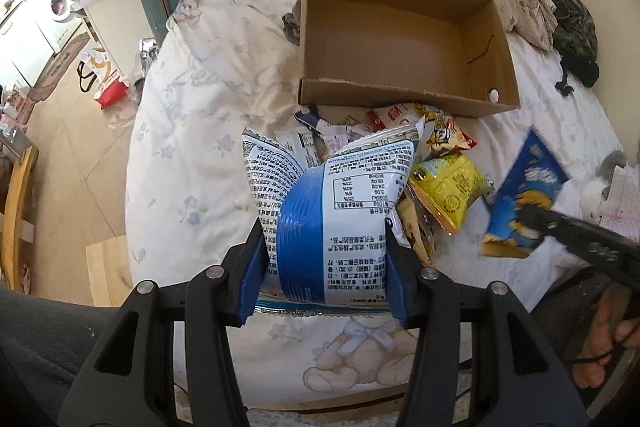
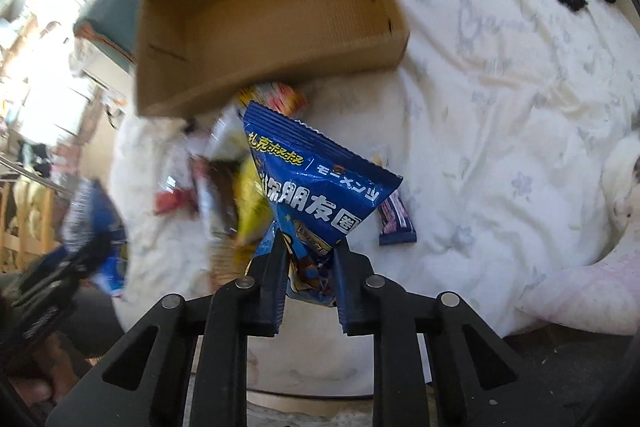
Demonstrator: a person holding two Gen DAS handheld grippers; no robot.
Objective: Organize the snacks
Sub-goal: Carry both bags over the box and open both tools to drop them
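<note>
two grippers, two bags lifted, one cardboard box at 12 o'clock.
left gripper pinches a blue-and-white bag; right gripper clamps a dark blue snack bag above the loose snack pile.

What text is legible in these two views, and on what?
Blue packet in right gripper: "朋友圈"; its other lines too distorted.
White-blue bag in left gripper: upside-down nutrition table, too small.
Bedsheet: script, illegible.
Yellow packet: blurred.
Box: none.
</note>
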